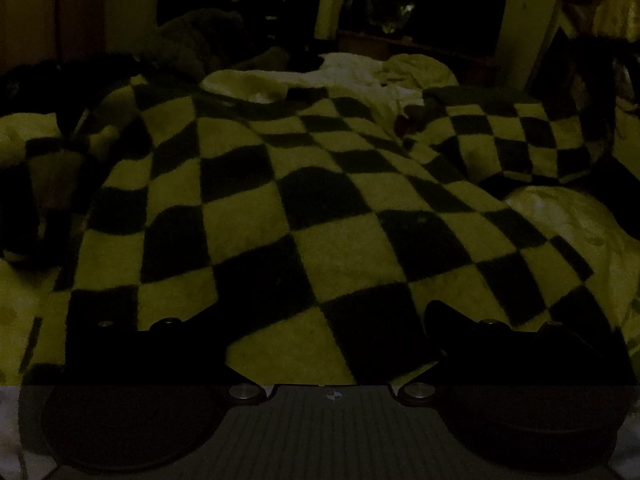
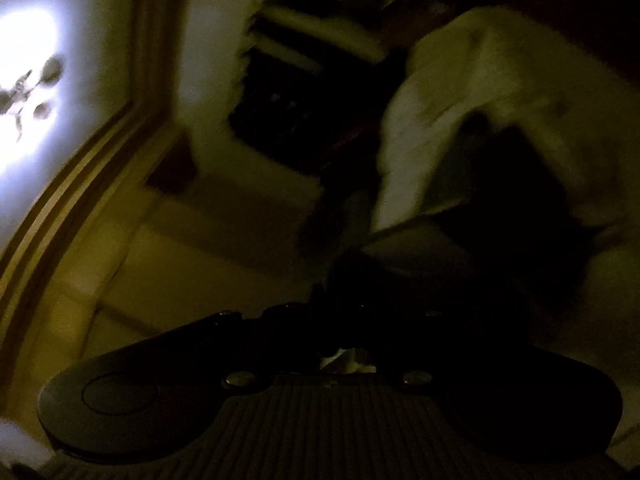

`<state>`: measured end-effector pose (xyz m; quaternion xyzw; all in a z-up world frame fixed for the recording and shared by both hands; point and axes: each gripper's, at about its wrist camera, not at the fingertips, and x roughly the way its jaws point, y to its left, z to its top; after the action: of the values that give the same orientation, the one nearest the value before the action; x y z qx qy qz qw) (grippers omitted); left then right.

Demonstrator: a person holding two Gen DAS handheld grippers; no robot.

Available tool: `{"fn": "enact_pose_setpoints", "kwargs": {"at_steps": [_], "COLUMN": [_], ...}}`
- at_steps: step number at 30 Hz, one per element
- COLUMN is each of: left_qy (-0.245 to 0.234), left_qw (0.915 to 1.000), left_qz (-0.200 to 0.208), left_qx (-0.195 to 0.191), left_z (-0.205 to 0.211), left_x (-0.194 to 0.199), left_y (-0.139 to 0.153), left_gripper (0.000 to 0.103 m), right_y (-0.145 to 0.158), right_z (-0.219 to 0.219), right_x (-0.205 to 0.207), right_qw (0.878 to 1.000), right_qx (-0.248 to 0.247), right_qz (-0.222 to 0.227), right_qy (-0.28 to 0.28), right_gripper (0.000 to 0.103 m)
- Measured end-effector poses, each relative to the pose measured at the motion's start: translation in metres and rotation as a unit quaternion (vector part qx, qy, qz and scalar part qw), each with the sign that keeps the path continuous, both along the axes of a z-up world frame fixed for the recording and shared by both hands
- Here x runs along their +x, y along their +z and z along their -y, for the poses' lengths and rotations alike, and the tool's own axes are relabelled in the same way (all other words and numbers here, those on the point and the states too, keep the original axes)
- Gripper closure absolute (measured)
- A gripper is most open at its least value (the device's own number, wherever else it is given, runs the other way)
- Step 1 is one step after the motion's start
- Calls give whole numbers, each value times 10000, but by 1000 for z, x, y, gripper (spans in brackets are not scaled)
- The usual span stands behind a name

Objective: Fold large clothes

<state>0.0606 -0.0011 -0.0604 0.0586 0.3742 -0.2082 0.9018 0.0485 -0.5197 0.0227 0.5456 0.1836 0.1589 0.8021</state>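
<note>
A large garment in pale and dark checks [image 1: 304,200] lies spread over the bed, one sleeve [image 1: 504,140] stretched to the right. My left gripper [image 1: 320,332] hovers low over its near hem, its two fingers [image 1: 160,332] far apart with only the flat fabric below them. In the blurred, tilted right wrist view, my right gripper [image 2: 352,312] has its fingers together. Pale and dark cloth [image 2: 460,120] rises from its tips toward the upper right and looks pinched there. Whether this cloth is part of the checked garment is not visible.
Crumpled pale bedding [image 1: 360,76] lies beyond the garment, with more pale fabric [image 1: 560,216] at the right. Dark clothes [image 1: 192,36] pile at the back left and a dark screen [image 1: 432,8] stands behind. A lit ceiling lamp [image 2: 28,80] and a wall moulding [image 2: 80,184] fill the right view's left side.
</note>
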Motion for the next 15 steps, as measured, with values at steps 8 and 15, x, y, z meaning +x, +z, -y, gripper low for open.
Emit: {"fn": "enact_pose_setpoints", "kwargs": {"at_steps": [8,15], "left_qy": [138,557], "left_qw": [9999,9973], "left_qz": [59,472], "left_qx": [-26,74], "left_z": [-15,-41], "left_x": [-17,-27], "left_y": [11,28], "left_gripper": [0,0], "right_y": [48,34], "right_z": [-134,-254], "right_x": [74,157], "right_qw": [9853,9620], "right_qx": [175,427], "right_qz": [474,217], "right_qy": [1632,2688], "right_gripper": [96,96]}}
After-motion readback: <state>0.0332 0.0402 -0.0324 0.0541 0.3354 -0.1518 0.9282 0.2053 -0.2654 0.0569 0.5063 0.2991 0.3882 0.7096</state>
